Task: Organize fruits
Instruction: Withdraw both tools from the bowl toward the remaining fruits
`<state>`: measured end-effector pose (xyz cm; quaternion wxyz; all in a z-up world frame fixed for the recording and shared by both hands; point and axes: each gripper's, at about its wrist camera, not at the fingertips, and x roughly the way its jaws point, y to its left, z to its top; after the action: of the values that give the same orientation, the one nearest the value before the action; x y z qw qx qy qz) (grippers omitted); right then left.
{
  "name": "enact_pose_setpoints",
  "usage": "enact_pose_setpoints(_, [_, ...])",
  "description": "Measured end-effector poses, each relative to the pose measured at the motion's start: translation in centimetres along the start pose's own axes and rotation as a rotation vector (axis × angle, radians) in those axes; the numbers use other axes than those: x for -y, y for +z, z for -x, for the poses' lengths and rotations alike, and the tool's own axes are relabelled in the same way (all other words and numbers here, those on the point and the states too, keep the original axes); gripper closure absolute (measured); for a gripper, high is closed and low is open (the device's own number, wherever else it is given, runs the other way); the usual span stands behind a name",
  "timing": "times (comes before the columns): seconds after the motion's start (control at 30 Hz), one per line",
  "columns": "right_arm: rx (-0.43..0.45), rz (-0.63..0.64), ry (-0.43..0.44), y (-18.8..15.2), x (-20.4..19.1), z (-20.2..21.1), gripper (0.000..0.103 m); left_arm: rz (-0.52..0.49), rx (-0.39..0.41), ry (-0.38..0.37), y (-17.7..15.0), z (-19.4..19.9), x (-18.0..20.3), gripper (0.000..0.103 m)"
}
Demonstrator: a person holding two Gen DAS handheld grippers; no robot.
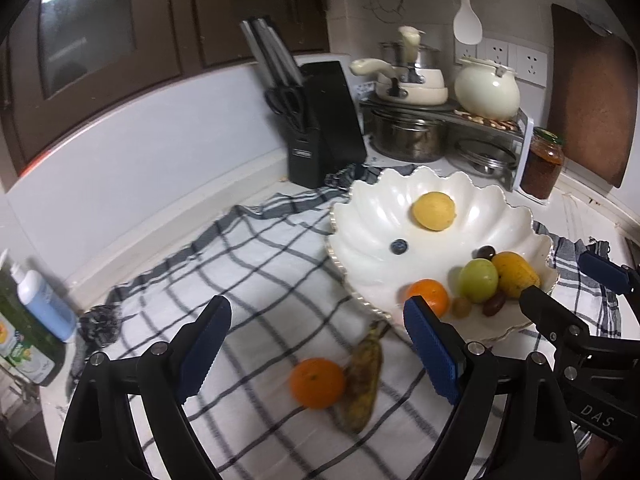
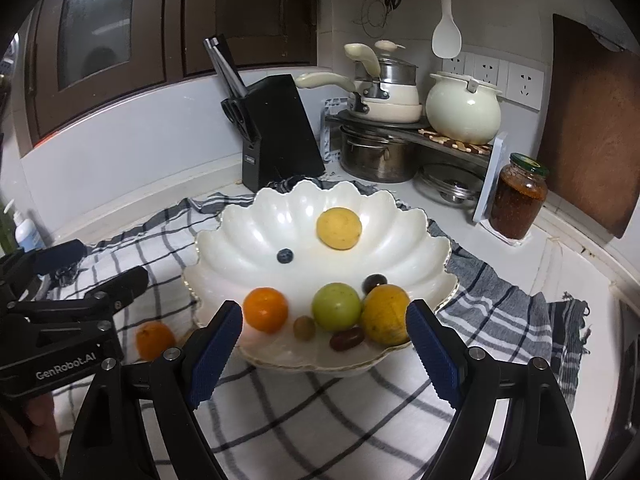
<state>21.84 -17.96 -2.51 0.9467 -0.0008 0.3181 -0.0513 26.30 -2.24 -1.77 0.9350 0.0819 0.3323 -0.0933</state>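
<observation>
A white scalloped bowl [image 1: 368,224] [image 2: 248,232] stands on a checked cloth [image 1: 260,272]. It holds a lemon [image 1: 434,211], a blueberry [image 1: 399,246], an orange [image 2: 265,309], a green apple [image 2: 336,306], a yellow mango [image 2: 386,314] and small grapes [image 2: 346,338]. A second orange [image 1: 317,383] [image 2: 155,340] and a spotted banana [image 1: 362,380] lie on the cloth in front of the bowl. My left gripper [image 1: 318,348] [image 2: 92,270] hangs open above these two, holding nothing. At the bowl's near rim my right gripper [image 2: 325,352] [image 1: 570,284] is open and empty too.
A black knife block [image 1: 324,120] stands behind the cloth. Stacked pots on a rack [image 2: 380,152], a cream pot [image 2: 462,114], a jar of red preserve [image 2: 518,196] and a brown cutting board [image 2: 592,120] fill the back right. A blue bottle [image 1: 44,300] stands at the left.
</observation>
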Motion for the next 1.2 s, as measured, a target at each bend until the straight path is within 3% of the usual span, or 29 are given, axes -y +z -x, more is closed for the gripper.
enact_pose_setpoints(0.23, [0.009,-0.023,-0.006,-0.8,-1.6,1.2,0.019,0.010,0.001,0.017,-1.1,1.1,-1.6,0.015])
enact_pose_setpoints(0.4, [0.028,-0.055,-0.039,-1.9,-2.1,1.8,0.019,0.033,-0.023,-0.014,-2.4,0.8,-2.1,0.015])
enact_pose_setpoints(0.67, [-0.015,-0.071,-0.064,-3.5,-2.9,0.5,0.018,0.057,-0.093,-0.056,-4.3,-1.5,-2.7,0.016])
enact_pose_setpoints(1.2, [-0.066,-0.109,-0.118,-5.4,-3.3,-1.8,0.018,0.027,-0.187,-0.087,-6.3,-6.1,-2.2,0.027])
